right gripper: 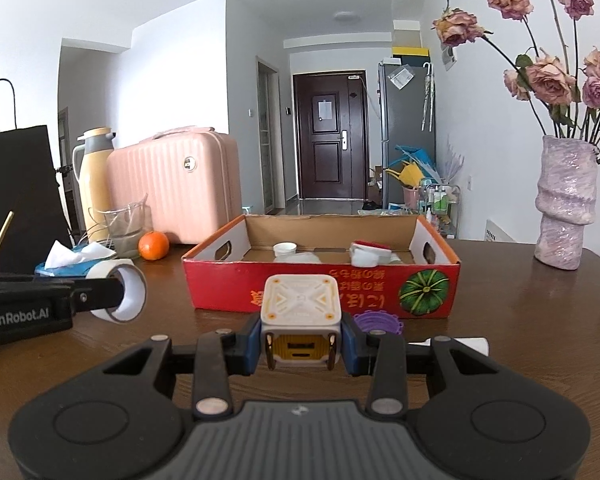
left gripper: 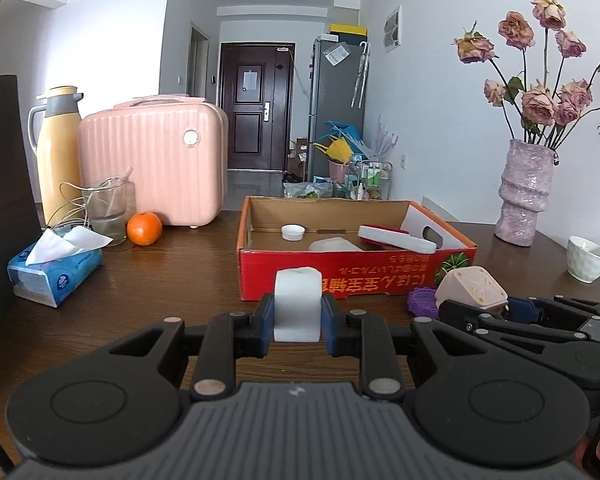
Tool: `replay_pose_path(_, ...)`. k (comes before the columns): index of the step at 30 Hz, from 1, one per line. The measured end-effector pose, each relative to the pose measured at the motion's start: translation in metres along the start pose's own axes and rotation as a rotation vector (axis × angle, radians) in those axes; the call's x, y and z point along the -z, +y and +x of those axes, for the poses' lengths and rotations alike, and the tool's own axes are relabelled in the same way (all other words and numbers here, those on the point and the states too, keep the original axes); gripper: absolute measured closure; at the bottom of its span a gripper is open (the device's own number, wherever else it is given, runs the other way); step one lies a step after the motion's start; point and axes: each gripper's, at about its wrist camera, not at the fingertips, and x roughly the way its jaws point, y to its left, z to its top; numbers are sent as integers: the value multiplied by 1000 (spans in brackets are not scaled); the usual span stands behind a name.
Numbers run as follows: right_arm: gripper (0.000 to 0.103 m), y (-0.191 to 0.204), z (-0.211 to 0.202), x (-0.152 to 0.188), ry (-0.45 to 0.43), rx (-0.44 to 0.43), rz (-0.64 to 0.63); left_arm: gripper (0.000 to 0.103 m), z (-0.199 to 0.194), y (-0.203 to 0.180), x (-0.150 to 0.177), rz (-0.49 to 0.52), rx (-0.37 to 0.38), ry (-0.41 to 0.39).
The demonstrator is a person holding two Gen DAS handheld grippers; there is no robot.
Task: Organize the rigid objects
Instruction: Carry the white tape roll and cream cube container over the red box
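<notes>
Rigid objects are in hand on both sides: the left gripper [left gripper: 297, 312] pinches a white tape roll [left gripper: 297, 304] across its flat faces, and the right gripper [right gripper: 300, 340] clamps a cream cube-shaped gadget [right gripper: 300, 312] with a yellow ribbed face by two opposite sides. Both are held above the dark wooden table [left gripper: 180, 280], just short of the red cardboard box [right gripper: 320, 284], which already contains a white cap [right gripper: 285, 249] and a red-and-white case [right gripper: 370, 254]. The roll looks light and stiff, though a hollow ring could flex or twist if squeezed off-centre, so the flat sides are the safer hold. The cube seems hard plastic, probably a little heavier, with smooth faces that may slip; its thin metal prongs by the yellow face look worth sparing from knocks. A purple toothed ring [right gripper: 378, 322] lies on the table against the box front. "GenRobot.AI" reads on the left gripper's side in the right view; the box front carries upside-down yellow script I cannot read, beside a green pumpkin picture
</notes>
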Motion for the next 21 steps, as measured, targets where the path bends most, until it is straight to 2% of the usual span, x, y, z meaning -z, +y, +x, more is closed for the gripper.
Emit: replay_pose_path(21,65,-26,6,-14,-45,28,0,78,21,-32,-20,8,9,-2)
